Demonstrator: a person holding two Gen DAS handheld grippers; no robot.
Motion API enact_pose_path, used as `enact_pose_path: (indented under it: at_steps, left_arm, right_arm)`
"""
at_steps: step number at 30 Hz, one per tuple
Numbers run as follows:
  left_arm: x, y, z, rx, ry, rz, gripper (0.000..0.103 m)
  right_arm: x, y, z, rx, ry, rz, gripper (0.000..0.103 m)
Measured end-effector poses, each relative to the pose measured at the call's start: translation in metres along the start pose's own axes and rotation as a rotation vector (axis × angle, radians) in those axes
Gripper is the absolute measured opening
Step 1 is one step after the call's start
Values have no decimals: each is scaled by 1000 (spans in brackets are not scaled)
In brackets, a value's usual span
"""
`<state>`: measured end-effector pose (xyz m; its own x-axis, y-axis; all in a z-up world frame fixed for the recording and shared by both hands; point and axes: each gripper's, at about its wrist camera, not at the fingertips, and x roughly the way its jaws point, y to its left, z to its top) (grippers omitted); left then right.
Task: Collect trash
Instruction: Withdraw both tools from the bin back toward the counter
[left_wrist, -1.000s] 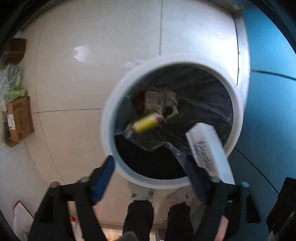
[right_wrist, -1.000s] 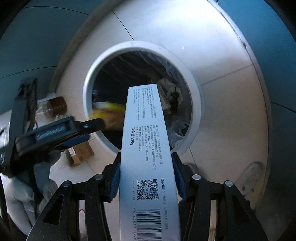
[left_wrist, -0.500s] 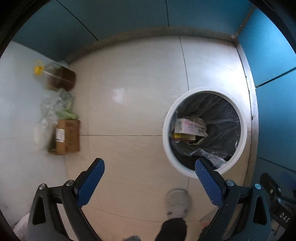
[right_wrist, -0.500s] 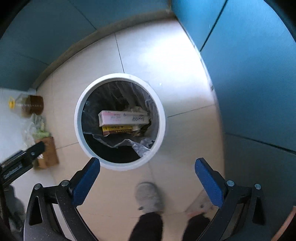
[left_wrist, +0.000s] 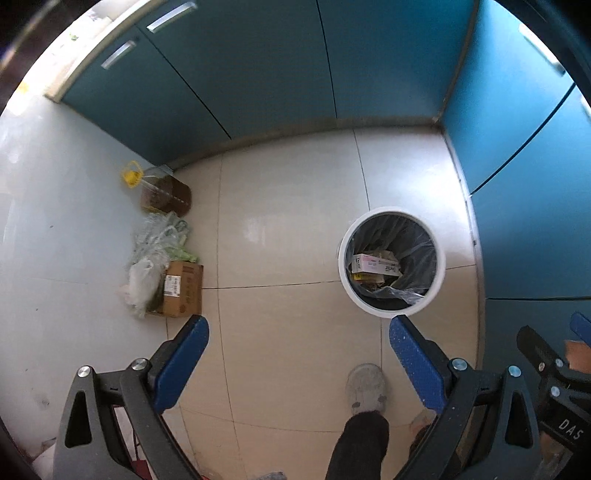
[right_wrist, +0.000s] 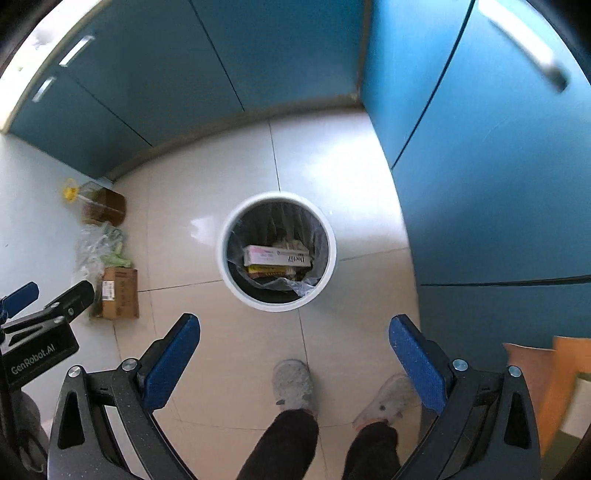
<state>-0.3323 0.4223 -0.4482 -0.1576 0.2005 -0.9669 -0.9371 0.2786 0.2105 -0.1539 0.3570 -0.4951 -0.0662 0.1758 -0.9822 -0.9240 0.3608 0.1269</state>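
Note:
A white round trash bin (left_wrist: 439, 269) with a dark liner stands on the tiled floor; it also shows in the right wrist view (right_wrist: 223, 266). Inside it lies a white and pink box (right_wrist: 277, 255) on a yellow packet (right_wrist: 267, 270), also seen in the left wrist view (left_wrist: 375, 264). My left gripper (left_wrist: 297, 360) is open and empty, high above the floor, with the bin off its right finger. My right gripper (right_wrist: 293, 350) is open and empty, high above and nearer than the bin.
By the left wall sit a cardboard box (left_wrist: 183, 290), plastic bags (left_wrist: 155, 243) and an oil jug (left_wrist: 166, 192). Blue cabinets (right_wrist: 480, 166) run along the back and right. The person's feet (right_wrist: 295, 384) stand below the grippers.
The right gripper opened and the white box fell into the bin. The yellow packet also landed in the bin. Both grippers rose and pulled back from the bin.

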Motion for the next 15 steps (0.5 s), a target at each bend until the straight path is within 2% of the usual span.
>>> enact_pose_path:
  at_steps: [8, 12, 15]
  left_arm:
    - [-116, 26, -32, -41, -52, -25, 100]
    - [-163, 34, -43, -71, -81, -16, 100]
    - [-197, 35, -48, -95, -114, 26, 100]
  right_arm:
    - [-141, 18, -19, -48, -86, 38, 103]
    - [-194, 18, -32, -48, -107, 75, 103]
    - [-224, 10, -38, -26, -122, 121, 103]
